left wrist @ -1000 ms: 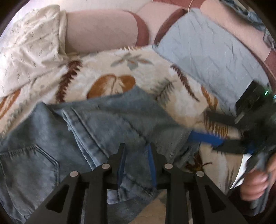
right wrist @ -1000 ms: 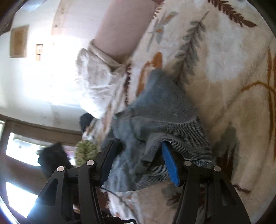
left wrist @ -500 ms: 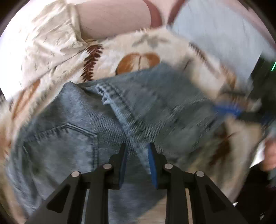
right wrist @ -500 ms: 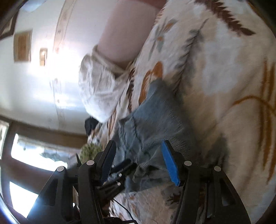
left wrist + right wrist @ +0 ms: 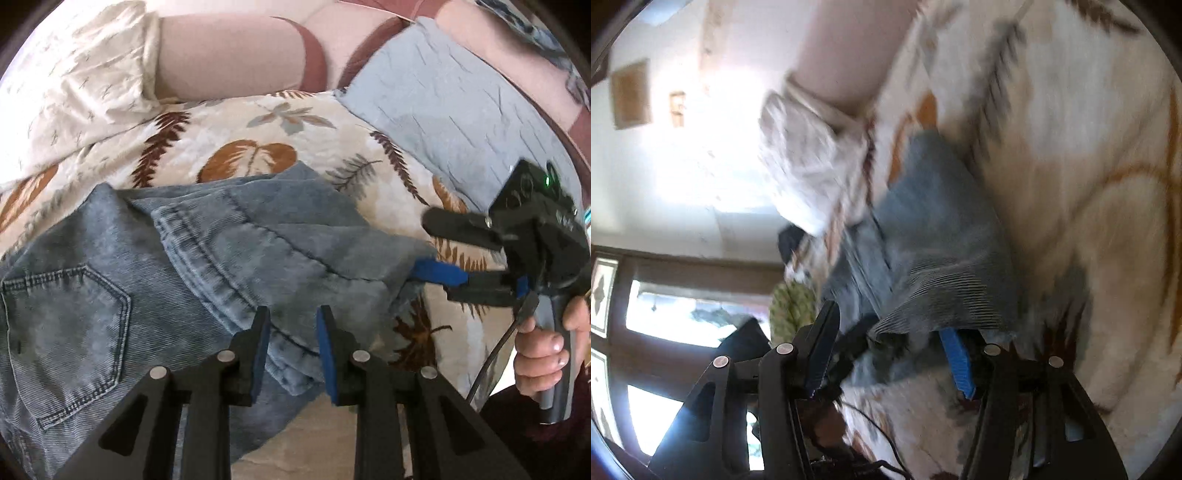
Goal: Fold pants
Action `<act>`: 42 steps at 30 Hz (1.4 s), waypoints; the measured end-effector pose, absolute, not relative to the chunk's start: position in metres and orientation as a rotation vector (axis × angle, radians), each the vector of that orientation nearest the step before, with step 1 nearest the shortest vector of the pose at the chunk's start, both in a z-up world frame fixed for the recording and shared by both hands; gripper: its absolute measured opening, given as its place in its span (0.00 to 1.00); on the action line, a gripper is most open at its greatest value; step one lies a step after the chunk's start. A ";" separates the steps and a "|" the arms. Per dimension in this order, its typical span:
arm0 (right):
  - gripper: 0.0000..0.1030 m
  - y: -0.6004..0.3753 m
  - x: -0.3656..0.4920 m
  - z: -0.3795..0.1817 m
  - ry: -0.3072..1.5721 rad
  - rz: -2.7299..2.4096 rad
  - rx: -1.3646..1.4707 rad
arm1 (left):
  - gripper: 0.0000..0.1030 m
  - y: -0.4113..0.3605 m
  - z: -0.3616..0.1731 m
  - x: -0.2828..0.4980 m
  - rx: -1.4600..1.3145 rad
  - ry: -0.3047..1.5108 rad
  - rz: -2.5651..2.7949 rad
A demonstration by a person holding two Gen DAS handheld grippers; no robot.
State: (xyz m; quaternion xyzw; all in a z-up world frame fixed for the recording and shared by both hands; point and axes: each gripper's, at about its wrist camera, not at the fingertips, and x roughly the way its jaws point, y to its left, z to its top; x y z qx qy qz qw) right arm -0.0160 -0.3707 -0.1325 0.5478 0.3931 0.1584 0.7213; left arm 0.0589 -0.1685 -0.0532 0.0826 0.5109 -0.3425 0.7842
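Light blue jeans [image 5: 155,266] lie folded on a leaf-patterned blanket [image 5: 236,125], a back pocket at the left. My left gripper [image 5: 291,317] is open, its blue pads either side of the folded leg's near edge. My right gripper [image 5: 439,247] is at the jeans' right edge, open, with its lower blue pad tucked under the denim. In the right wrist view the right gripper [image 5: 890,325] stands wide open with the jeans' [image 5: 934,251] edge draped between its fingers; the view is blurred.
A cream pillow [image 5: 74,85] lies at the back left and a grey-blue pillow [image 5: 454,99] at the back right, against a pink sofa back [image 5: 229,55]. The right wrist view shows a window [image 5: 672,317] and a white wall.
The left gripper swung left over the jeans and came back, still open over the folded leg edge. The right gripper stayed open at the jeans' right edge, its lower pad under the denim.
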 end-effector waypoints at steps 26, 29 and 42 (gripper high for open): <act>0.59 -0.383 -0.028 -0.155 0.900 0.329 1.381 | 0.27 -0.212 -0.079 0.019 0.601 0.946 -0.773; 0.59 -0.380 -0.026 -0.152 0.915 0.356 1.362 | 0.20 -0.209 -0.076 0.019 0.646 0.933 -0.793; 0.60 -0.343 -0.025 -0.097 0.905 0.729 1.111 | 0.16 -0.184 -0.052 -0.003 0.973 0.693 -0.765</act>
